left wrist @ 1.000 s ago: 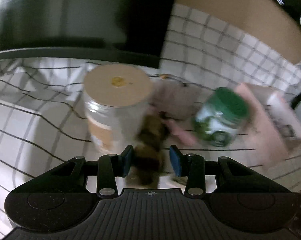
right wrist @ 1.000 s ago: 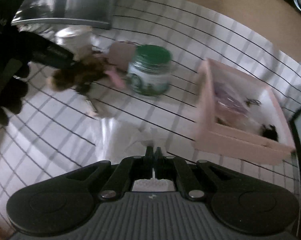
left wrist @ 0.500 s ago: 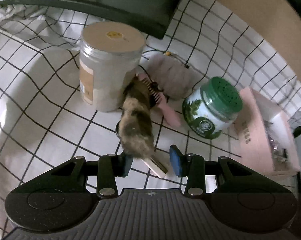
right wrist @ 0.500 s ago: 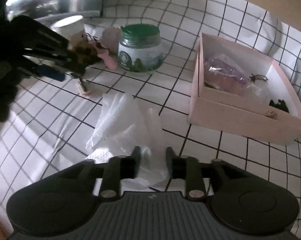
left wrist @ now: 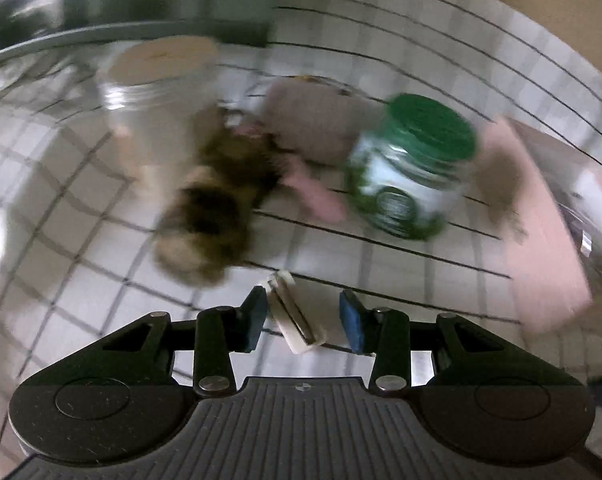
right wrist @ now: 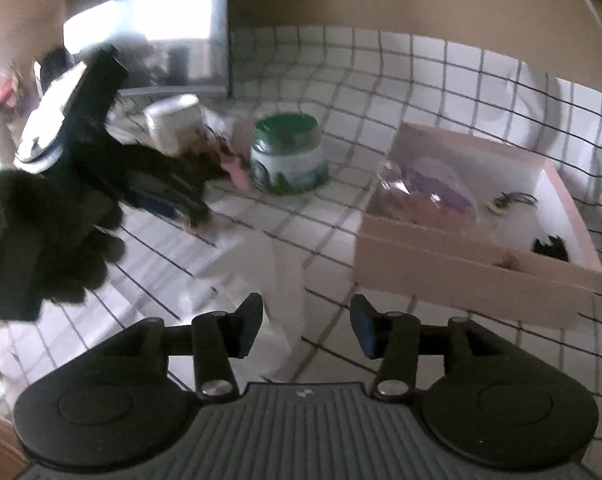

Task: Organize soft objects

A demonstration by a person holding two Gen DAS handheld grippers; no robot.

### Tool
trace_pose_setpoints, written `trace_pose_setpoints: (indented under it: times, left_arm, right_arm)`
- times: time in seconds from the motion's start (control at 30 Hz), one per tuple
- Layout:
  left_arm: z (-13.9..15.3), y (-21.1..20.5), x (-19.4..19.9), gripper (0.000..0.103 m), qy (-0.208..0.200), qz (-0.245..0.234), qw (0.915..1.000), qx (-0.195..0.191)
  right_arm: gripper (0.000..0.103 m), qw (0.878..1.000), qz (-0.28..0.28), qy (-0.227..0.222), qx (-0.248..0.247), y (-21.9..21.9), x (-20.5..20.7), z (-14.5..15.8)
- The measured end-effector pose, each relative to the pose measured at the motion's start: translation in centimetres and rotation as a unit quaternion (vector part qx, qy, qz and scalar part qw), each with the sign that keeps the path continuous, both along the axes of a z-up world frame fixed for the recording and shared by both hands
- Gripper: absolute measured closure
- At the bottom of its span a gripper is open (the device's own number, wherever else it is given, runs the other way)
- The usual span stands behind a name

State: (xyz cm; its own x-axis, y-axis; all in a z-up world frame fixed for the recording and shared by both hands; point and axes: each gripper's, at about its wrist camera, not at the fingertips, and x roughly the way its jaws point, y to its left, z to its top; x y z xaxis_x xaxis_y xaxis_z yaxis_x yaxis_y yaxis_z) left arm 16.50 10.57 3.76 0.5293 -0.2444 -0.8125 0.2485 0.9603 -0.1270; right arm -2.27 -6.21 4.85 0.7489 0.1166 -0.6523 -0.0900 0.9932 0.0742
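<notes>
Brown furry toy [left wrist: 209, 216] is seen lying beside the green-lidded jar [left wrist: 413, 168]. Left gripper [left wrist: 303, 322] and right gripper [right wrist: 305, 326] are both shown spread, nothing grasped.

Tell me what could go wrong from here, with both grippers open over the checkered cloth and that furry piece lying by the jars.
1. The furry piece lies against the tan-lidded jar and over the pink comb; a grab by the left gripper might snag the comb or tip the jar.
2. A small cream clip sits between its open jaws and could be pinched instead.
3. The right gripper hangs open over thin white plastic, which may bunch or slide.
</notes>
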Motion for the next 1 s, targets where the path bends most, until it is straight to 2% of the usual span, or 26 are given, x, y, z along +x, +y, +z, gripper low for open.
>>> trace_pose_setpoints:
  times: [0.03,0.2,0.27,0.33,0.47,0.6,0.73,0.87,1.0]
  left_arm:
    - [-0.1,0.0,-0.1,0.060,-0.006,0.000,1.0000,0.002]
    - [-0.2,0.4,0.0,0.062,-0.007,0.005,0.9999,-0.006]
    - [-0.2,0.3,-0.4,0.076,-0.018,-0.004,0.9997,0.013]
    - [-0.3,0.5,-0.6,0.079,-0.026,-0.014,0.9994,0.016]
    - [-0.5,2.1,-1.7,0.079,-0.031,-0.044,0.9985,-0.008]
    - [-0.3,3.7,-3.2,0.079,-0.036,-0.071,0.9968,0.004]
    - [-0.1,5.8,-4.4,0.079,-0.033,-0.089,0.9955,0.005]
    - [-0.2,7.8,-5.0,0.079,-0.035,-0.114,0.9928,0.000]
    - [-0.3,8.6,-4.9,0.079,-0.034,-0.130,0.9909,-0.013]
  right_arm:
    - [0.049,1.000,0.004,-0.006,0.007,0.0,0.1,0.1]
    - [0.048,1.000,0.022,0.000,0.005,0.5,0.5,-0.2]
    - [0.048,1.000,0.023,0.002,0.002,0.7,0.4,-0.3]
    - [0.048,1.000,0.018,0.008,0.003,0.8,0.4,-0.4]
    - [0.047,1.000,0.013,0.022,0.005,1.4,0.7,-0.4]
    - [0.047,1.000,-0.003,0.001,-0.006,2.9,1.0,0.4]
    - [0.046,0.999,-0.026,-0.009,-0.035,4.5,3.4,0.9]
    - [0.046,0.998,-0.061,0.026,-0.014,5.1,6.7,-0.7]
    - [0.046,0.994,-0.086,0.062,-0.013,5.6,6.8,-2.5]
